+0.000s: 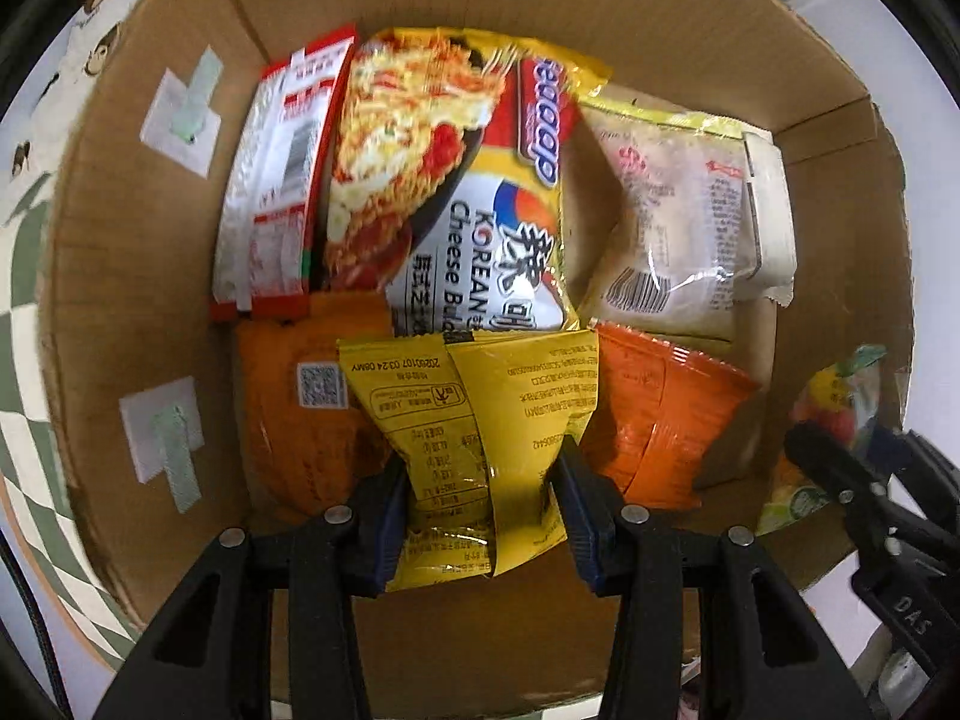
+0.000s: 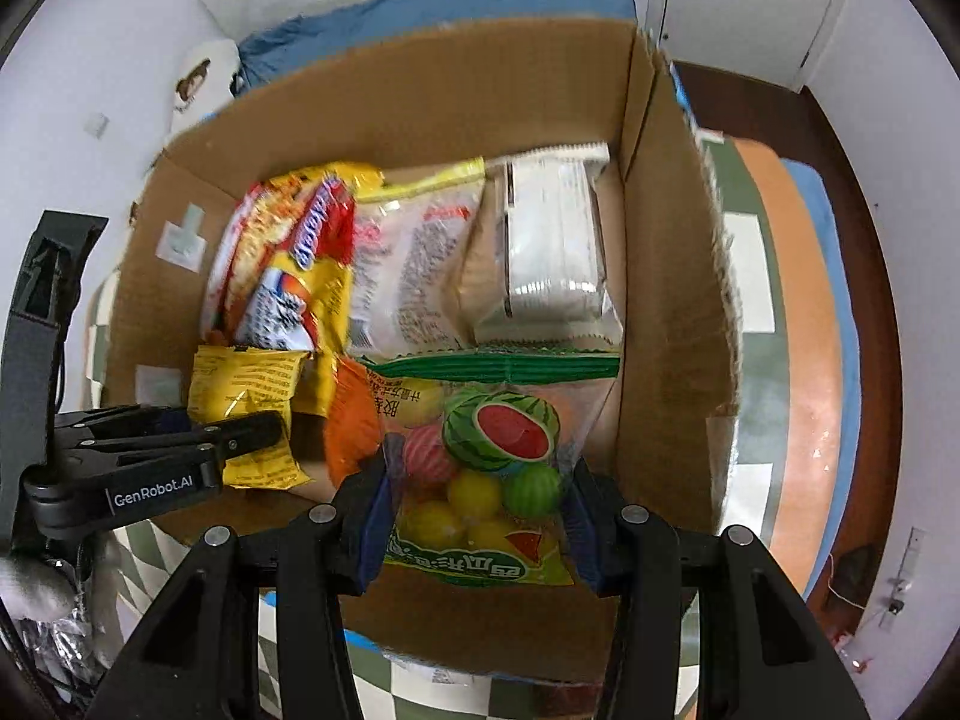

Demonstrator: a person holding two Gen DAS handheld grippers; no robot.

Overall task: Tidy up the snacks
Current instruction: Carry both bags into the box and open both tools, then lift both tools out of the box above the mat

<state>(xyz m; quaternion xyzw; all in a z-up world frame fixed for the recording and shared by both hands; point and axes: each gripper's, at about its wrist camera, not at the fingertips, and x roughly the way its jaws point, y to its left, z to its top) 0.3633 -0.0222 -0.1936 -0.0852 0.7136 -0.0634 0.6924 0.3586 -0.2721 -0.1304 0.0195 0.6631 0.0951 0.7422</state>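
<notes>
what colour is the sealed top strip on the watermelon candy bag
Green, a ribbed band across the watermelon candy bag, clearest in the right wrist view.

The noodle packet [image 1: 456,180] in the upper middle of the left wrist view reads "KOREAN" and "Cheese". Below it, the yellow packet [image 1: 474,420] carries "20260107 03:24 08MY". At the lower left of the right wrist view, the left tongs [image 2: 240,438] read "GenRobot.AI".

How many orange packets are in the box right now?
2. One orange packet lies left of the yellow packet clamped by the left hand-held gripper; the other orange packet lies to its right. More may be buried underneath.
</notes>
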